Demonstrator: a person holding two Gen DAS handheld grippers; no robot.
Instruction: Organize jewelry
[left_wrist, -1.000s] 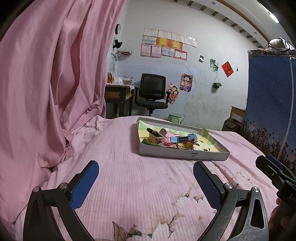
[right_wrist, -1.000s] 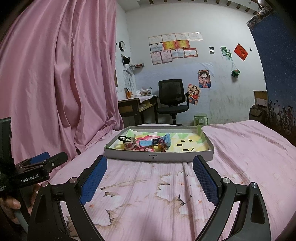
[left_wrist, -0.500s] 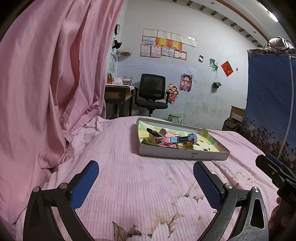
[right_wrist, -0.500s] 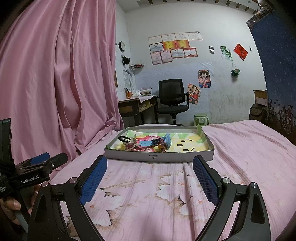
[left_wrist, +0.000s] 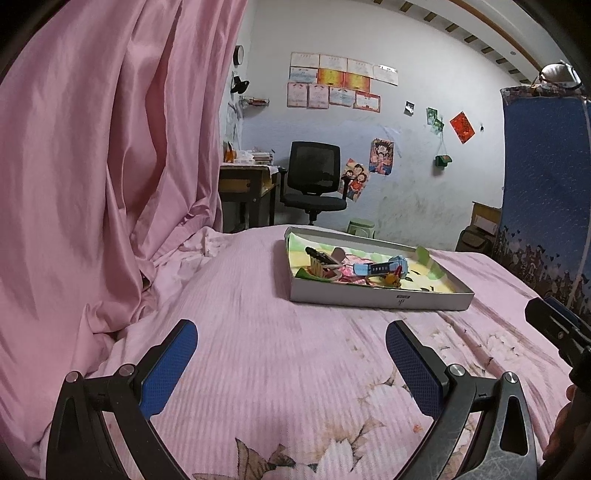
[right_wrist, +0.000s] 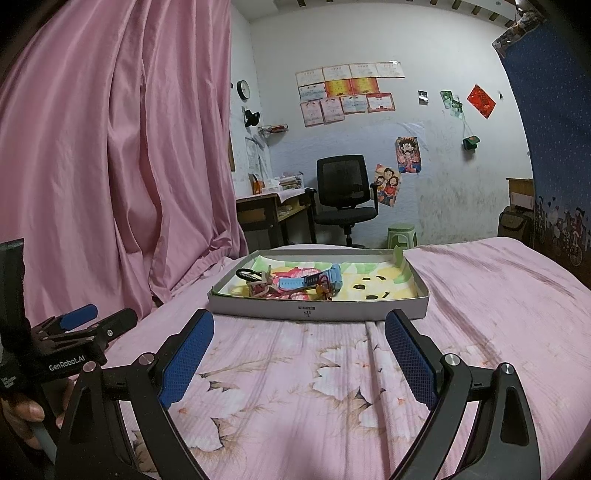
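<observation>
Matt pink ribbed cloth on the bedspread (right_wrist: 480, 295). Grey matt cardboard for the box (right_wrist: 369, 312); textured blue pads (right_wrist: 186, 356).

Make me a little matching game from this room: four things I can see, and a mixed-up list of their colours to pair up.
Things:
1. office chair
2. small stool
3. watch in the shallow box
4. bedsheet

Colours:
a. light blue
b. pink
c. black
d. green

Pairs: 1-c, 2-d, 3-a, 4-b
</observation>
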